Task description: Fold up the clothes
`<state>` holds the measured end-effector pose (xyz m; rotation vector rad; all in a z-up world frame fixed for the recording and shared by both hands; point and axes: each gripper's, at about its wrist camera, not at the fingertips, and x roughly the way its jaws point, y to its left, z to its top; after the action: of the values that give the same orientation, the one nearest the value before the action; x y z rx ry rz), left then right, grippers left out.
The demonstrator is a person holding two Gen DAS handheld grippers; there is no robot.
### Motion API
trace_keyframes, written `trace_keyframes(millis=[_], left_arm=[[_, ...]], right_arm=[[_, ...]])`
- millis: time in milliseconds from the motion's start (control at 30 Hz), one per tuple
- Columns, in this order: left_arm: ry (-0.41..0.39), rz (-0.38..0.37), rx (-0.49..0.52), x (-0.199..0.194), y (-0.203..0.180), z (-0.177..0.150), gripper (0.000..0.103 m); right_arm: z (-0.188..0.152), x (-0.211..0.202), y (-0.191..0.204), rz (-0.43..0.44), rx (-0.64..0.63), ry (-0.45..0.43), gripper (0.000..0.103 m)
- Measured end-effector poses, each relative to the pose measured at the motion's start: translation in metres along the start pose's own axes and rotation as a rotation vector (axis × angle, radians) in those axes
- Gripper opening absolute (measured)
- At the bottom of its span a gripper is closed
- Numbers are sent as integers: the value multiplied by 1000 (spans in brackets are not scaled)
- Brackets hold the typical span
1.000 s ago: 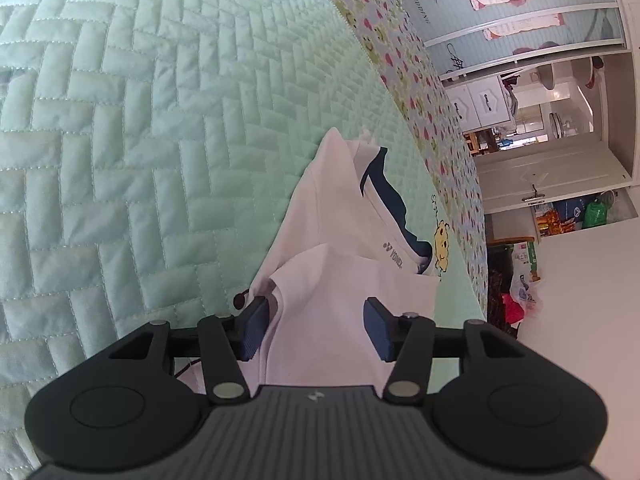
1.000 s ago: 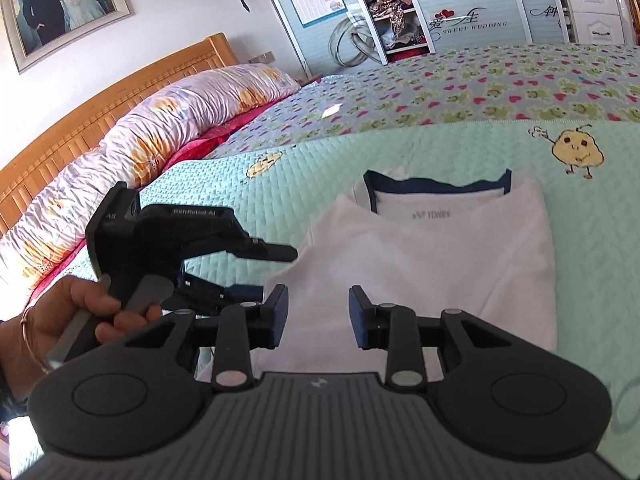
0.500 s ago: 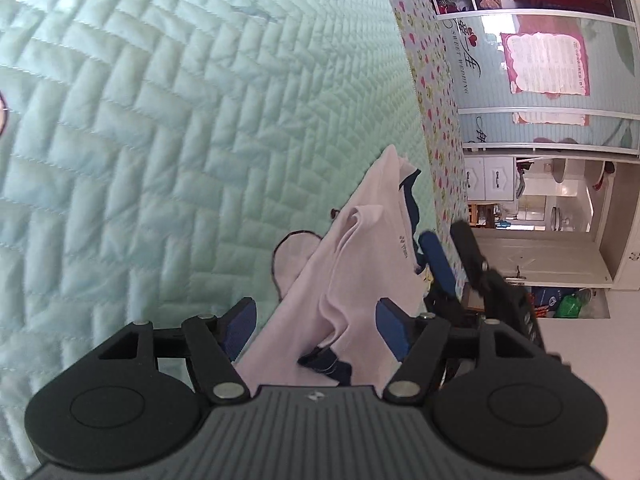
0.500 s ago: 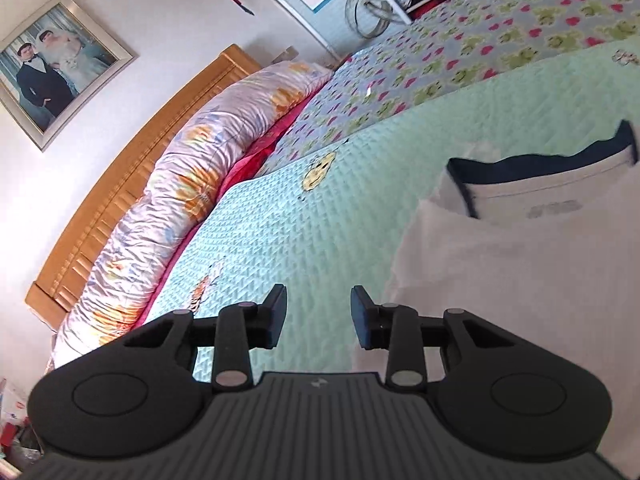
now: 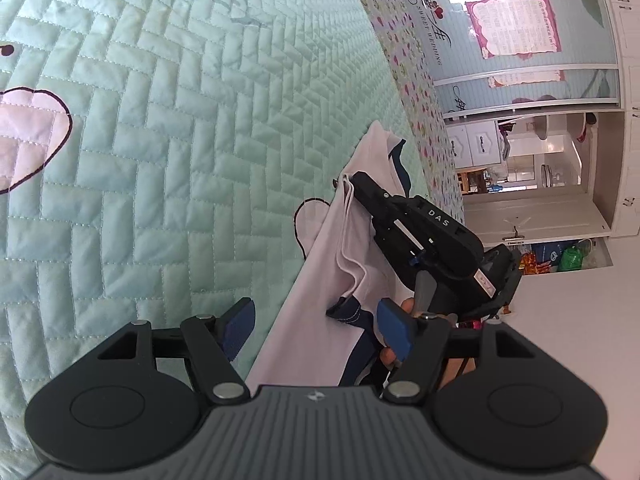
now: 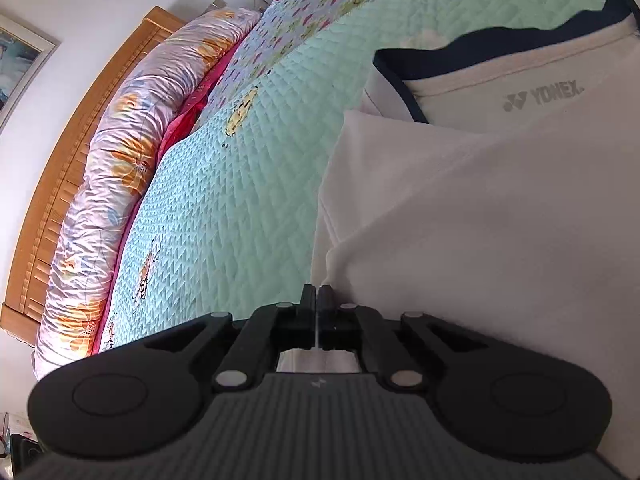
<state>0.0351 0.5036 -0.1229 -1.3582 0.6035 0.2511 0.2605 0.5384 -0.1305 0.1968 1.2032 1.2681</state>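
The bed (image 5: pixel 160 160) fills most of both views, its quilt (image 6: pixel 248 184) bare and flat from 7 to 12 o'clock in the left wrist view. In the right wrist view the headboard (image 6: pixel 60 168) and a rolled duvet (image 6: pixel 120 152) run along the 9 o'clock side, well apart from the shirt. The bed's far edge curves past a wardrobe (image 5: pixel 520 40) at 2 o'clock in the left wrist view.

The shirt (image 6: pixel 480 220) lies on the quilt, white with a navy collar, taking the right half of the right wrist view from 1 to 5 o'clock. Its near edge is folded over.

The right gripper (image 6: pixel 318 300) sits at 6 o'clock in its own view, its jaws closing, nearly together on a thin fold of the shirt's edge. In the left wrist view it reaches in from 4 o'clock, pointing toward 11, with cloth bunched at its tip.

The left gripper (image 5: pixel 316 322) is low at 6 o'clock in its own view, jaws wide, pads off the cloth. The shirt's strip passes between them. Fingers (image 5: pixel 394 354) of a hand show behind its right pad.
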Motion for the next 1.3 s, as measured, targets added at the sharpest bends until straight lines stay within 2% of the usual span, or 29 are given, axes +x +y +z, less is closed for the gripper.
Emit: trace_keyframes(millis=[33, 200, 367, 567, 700, 800, 933, 1033, 1133, 1167, 1233, 1300], left_arm=[[-6, -6, -3, -3, 2, -3, 70], [-8, -9, -2, -14, 6, -11, 71], [-23, -1, 76, -30, 1, -24, 71], [-24, 6, 232, -43, -2, -49, 71], [-21, 26, 344, -51, 0, -72, 71], [-13, 10, 432, -62, -2, -100, 71], [27, -31, 495, -89, 4, -150, 71], [67, -13, 515, -114, 17, -194, 71], [100, 78, 487, -135, 36, -233, 71], [122, 73, 489, -140, 42, -242, 71], [141, 79, 489, -148, 49, -258, 71], [143, 65, 497, -149, 54, -272, 71]], right_arm=[[-1, -6, 5, -9, -15, -23, 18], [-13, -42, 21, 21, -25, -115, 21], [-38, -53, 11, 24, 52, -57, 31], [-66, -104, 28, 195, 16, -153, 34], [-94, -146, 39, 269, -22, -181, 45], [-134, -189, 49, 309, -43, -201, 46], [-215, -258, 60, 333, -16, -263, 47], [-296, -307, 70, 298, 45, -300, 52], [-367, -338, 75, 257, 142, -303, 55], [-389, -345, 76, 241, 172, -301, 56], [-421, -351, 73, 199, 215, -284, 56], [-444, -351, 69, 158, 238, -306, 56]])
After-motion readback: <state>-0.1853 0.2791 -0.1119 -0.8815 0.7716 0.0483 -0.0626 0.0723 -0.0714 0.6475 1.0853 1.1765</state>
